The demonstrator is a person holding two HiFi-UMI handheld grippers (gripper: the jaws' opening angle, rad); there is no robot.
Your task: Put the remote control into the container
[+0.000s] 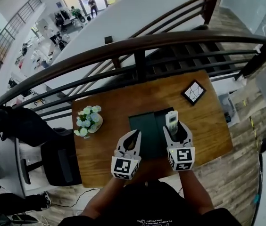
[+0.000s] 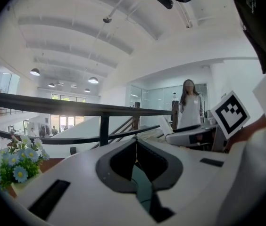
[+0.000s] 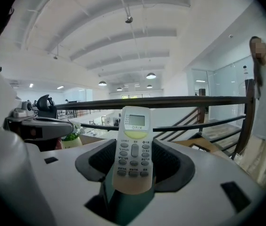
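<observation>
A white remote control (image 1: 171, 119) with a small screen and grey buttons stands upright between the jaws of my right gripper (image 1: 175, 132), which is shut on it. In the right gripper view the remote control (image 3: 133, 149) fills the middle, screen end up. It hangs over the right part of a dark green rectangular container (image 1: 145, 124) on the wooden table (image 1: 109, 145). My left gripper (image 1: 134, 136) hovers over the container's near left corner, jaws together and holding nothing. The left gripper view shows its tips meeting (image 2: 136, 142), with dark green below.
A pot of white and blue flowers (image 1: 89, 119) stands on the table's left side. A black framed square (image 1: 194, 92) lies at the far right corner. A dark railing (image 1: 137, 44) runs behind the table. A person (image 2: 189, 102) stands beyond it. A black chair (image 1: 60, 159) is at the left.
</observation>
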